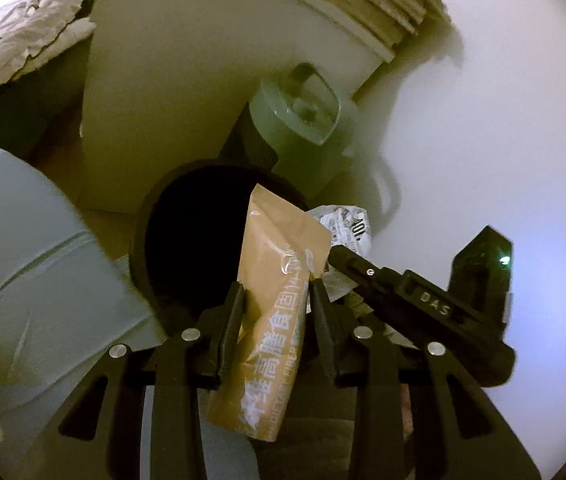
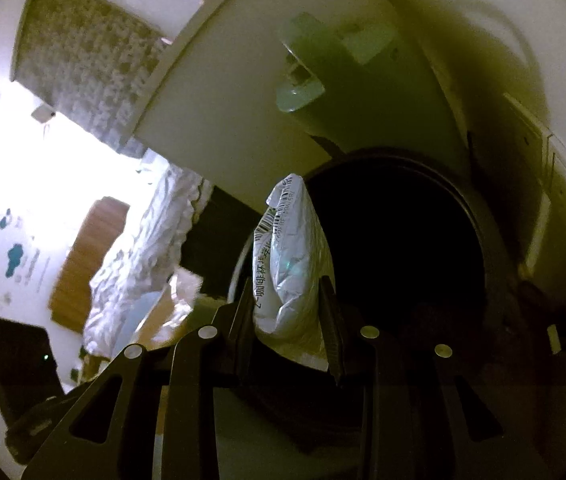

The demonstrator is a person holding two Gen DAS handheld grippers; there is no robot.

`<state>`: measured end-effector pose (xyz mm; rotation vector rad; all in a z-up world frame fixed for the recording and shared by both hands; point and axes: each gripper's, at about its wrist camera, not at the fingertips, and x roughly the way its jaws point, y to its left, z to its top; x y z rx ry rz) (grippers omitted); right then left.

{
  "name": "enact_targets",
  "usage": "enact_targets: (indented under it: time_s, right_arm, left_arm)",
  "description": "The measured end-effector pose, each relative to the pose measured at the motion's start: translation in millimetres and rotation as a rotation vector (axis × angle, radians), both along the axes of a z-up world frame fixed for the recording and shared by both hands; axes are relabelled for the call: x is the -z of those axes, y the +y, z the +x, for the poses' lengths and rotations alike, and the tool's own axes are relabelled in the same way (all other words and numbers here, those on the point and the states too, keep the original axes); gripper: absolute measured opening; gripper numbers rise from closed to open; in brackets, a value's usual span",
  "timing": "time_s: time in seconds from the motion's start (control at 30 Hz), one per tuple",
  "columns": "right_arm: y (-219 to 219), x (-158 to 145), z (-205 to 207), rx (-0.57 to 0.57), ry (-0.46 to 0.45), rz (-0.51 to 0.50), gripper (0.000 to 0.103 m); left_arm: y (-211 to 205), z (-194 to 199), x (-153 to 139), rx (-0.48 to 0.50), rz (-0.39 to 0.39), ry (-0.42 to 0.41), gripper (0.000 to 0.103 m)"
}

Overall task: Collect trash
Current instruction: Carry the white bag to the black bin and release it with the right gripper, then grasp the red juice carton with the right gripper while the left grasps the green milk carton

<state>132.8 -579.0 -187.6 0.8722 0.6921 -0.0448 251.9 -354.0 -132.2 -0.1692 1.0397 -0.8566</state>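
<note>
My left gripper [image 1: 277, 286] is shut on a tan food pouch [image 1: 279, 280] with white Chinese lettering, held upright over the rim of a black round trash bin [image 1: 151, 216]. My right gripper [image 2: 287, 284] is shut on a crumpled white-silver packet [image 2: 291, 264] with a barcode, held at the left edge of the same dark bin [image 2: 475, 216]. In the left wrist view the right gripper [image 1: 357, 266] reaches in from the right with its white packet [image 1: 347, 224] beside the pouch.
A pale green lidded container [image 1: 303, 120] stands behind the bin against a white cabinet [image 1: 171, 80]. A light blue cushioned seat [image 1: 23, 248] is at left. A bed with rumpled white sheets [image 2: 143, 248] lies further left. White wall [image 1: 503, 120] is at right.
</note>
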Motion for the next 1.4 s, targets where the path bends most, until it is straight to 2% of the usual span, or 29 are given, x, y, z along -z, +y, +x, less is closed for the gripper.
enact_targets:
  time_s: [0.07,0.13,0.17,0.2,0.23,0.27,0.3,0.47,0.63,0.73,0.93,1.03,1.17,1.3,1.4]
  right_arm:
    - [-2,4,-1,0.004,0.010,0.006,0.031]
    - [-5,3,-3,0.010,0.002,0.030,0.037]
    - [-5,2,-5,0.013,-0.004,0.035,0.040]
    - [-6,1,-6,0.021,-0.009,0.034,0.052]
    - [-6,0,-8,0.036,-0.018,0.031,0.064]
    - [-7,-4,-8,0.042,-0.027,0.032,0.067]
    - [-8,-6,-8,0.044,-0.036,0.031,0.070]
    - [4,-13,-5,0.009,-0.049,0.000,0.070]
    - [27,-29,-6,-0.051,-0.092,-0.083,0.070]
    - [48,-37,-6,-0.106,-0.121,-0.121,0.070]
    - [97,-49,-1,-0.243,-0.147,-0.155,0.070]
    - [130,-60,5,-0.323,-0.162,-0.141,0.070]
    - [182,-81,24,-0.434,-0.161,-0.118,0.070]
    - [242,-98,60,-0.525,-0.080,-0.144,0.070]
    - [274,-98,87,-0.551,-0.008,-0.189,0.070]
  left_arm:
    - [-6,1,4,-0.005,0.027,-0.004,0.036]
    - [-8,-1,4,-0.005,0.056,-0.018,0.042]
    - [-9,-1,4,-0.008,0.067,-0.025,0.058]
    - [-6,-3,2,-0.015,0.074,-0.033,0.072]
    - [-3,-6,1,-0.022,0.072,-0.044,0.076]
    - [0,-9,-3,-0.025,0.063,-0.057,0.077]
    - [3,-12,-6,-0.024,0.061,-0.064,0.077]
    - [23,-34,-26,-0.038,0.042,-0.104,0.077]
    - [60,-65,-43,-0.062,0.037,-0.155,0.077]
    - [98,-82,-49,-0.115,0.035,-0.162,0.077]
    - [198,-102,-52,-0.302,0.065,-0.182,0.077]
    - [253,-95,-49,-0.415,0.071,-0.160,0.077]
    - [319,-64,-50,-0.581,0.063,-0.124,0.077]
    - [341,-16,-47,-0.634,0.112,-0.110,0.077]
    - [347,18,-35,-0.641,0.161,-0.082,0.077]
